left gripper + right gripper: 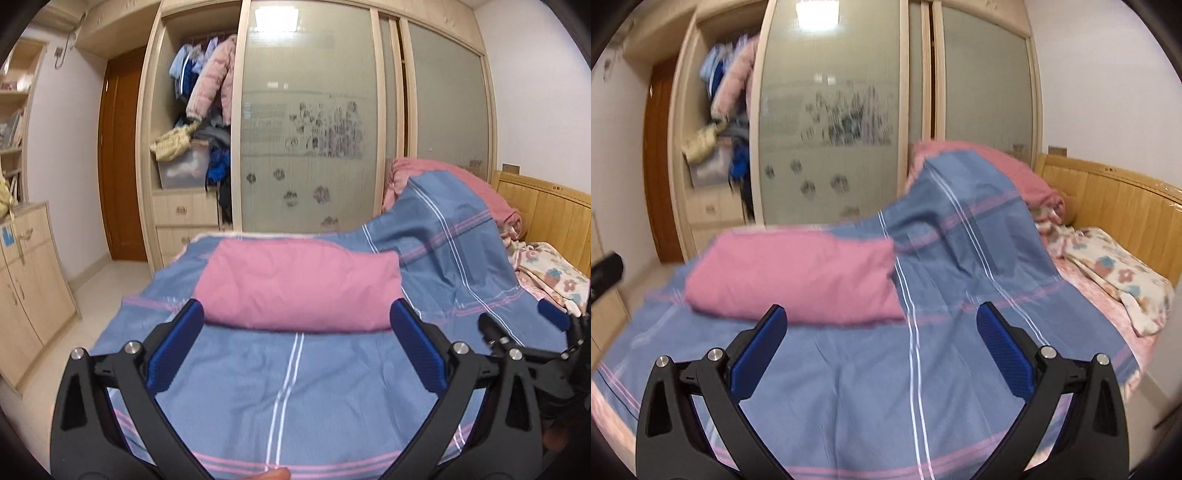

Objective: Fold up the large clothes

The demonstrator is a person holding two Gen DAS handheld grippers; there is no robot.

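A folded pink cloth [299, 284] lies on a blue striped bed sheet [288, 387]; it also shows in the right wrist view [790, 277] on the sheet [871, 398]. My left gripper [297, 314] is open and empty, held just before the pink cloth's near edge. My right gripper [882, 314] is open and empty, above the sheet, near the cloth's right end. It also shows at the right edge of the left wrist view [524, 325].
A pink quilt under blue fabric [979, 184] is heaped at the bed's far right. A floral blanket [1115, 277] lies by the wooden headboard [1126, 199]. A wardrobe [310, 122] with hanging clothes stands behind. A cabinet [26, 295] stands at left.
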